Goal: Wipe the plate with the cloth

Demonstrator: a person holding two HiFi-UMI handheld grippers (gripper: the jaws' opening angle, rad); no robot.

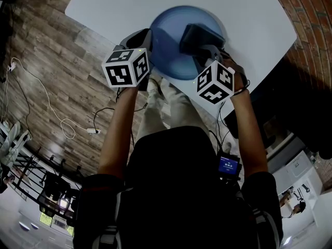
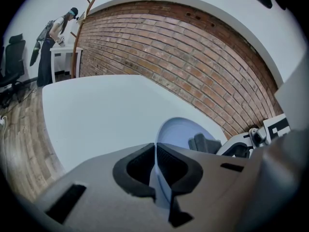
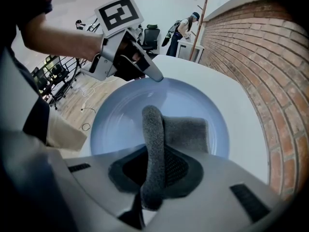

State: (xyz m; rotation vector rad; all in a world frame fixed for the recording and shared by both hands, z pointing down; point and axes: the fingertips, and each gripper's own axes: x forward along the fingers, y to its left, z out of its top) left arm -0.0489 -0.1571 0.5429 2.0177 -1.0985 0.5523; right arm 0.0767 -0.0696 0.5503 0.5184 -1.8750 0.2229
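**Blue plate on white table, rim clamped; grey cloth pressed on its face.**

Plate: rigid and smooth-faced, so likely slippery and breakable, though the material cannot be told from these views. It is best held at the rim, where the left gripper has its jaws closed on the thin edge, on the side nearest the person. It is round, pale blue and shallow with a raised rim, and sits near the table's near edge. No soil shows.
Cloth: light, soft and thick, so it should drape and bunch, not slide. It is best taken at a fold, as the right gripper does, with its jaws shut on a doubled edge and the rest lying on the plate. It is dark grey with a nubbly pile.
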